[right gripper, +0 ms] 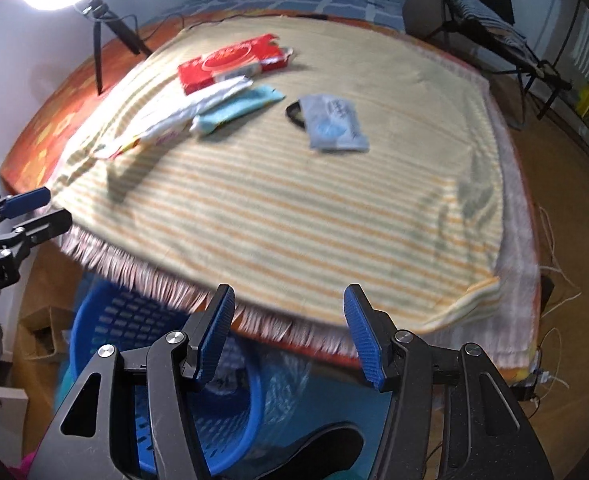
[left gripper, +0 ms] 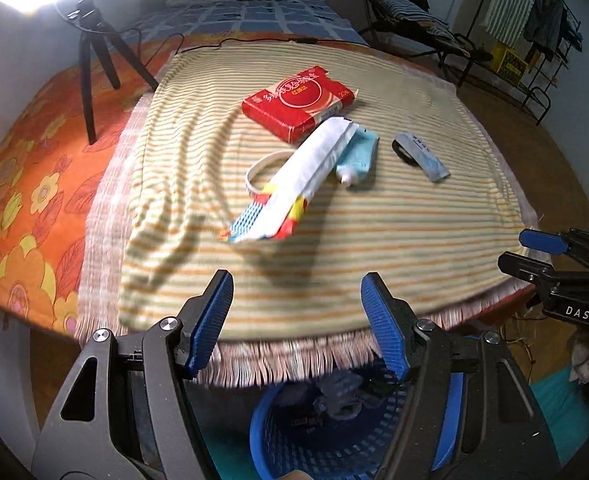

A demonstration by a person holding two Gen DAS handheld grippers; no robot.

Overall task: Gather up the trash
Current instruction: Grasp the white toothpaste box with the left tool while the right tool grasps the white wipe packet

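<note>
On the cloth — one red box (left gripper: 300, 100), two tubes, one grey sachet (left gripper: 424, 156), one white ring (left gripper: 260, 170) — below, one blue basket (left gripper: 294, 436)

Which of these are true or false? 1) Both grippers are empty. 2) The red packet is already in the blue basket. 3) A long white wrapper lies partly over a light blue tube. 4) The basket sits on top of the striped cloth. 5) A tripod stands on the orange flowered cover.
1) True: the left gripper and right gripper hold nothing, jaws apart.
2) False: the red packet lies on the striped cloth.
3) True: the white wrapper overlaps the light blue tube.
4) False: the blue basket sits below the cloth's fringed edge.
5) True: the tripod stands on the orange cover.
</note>
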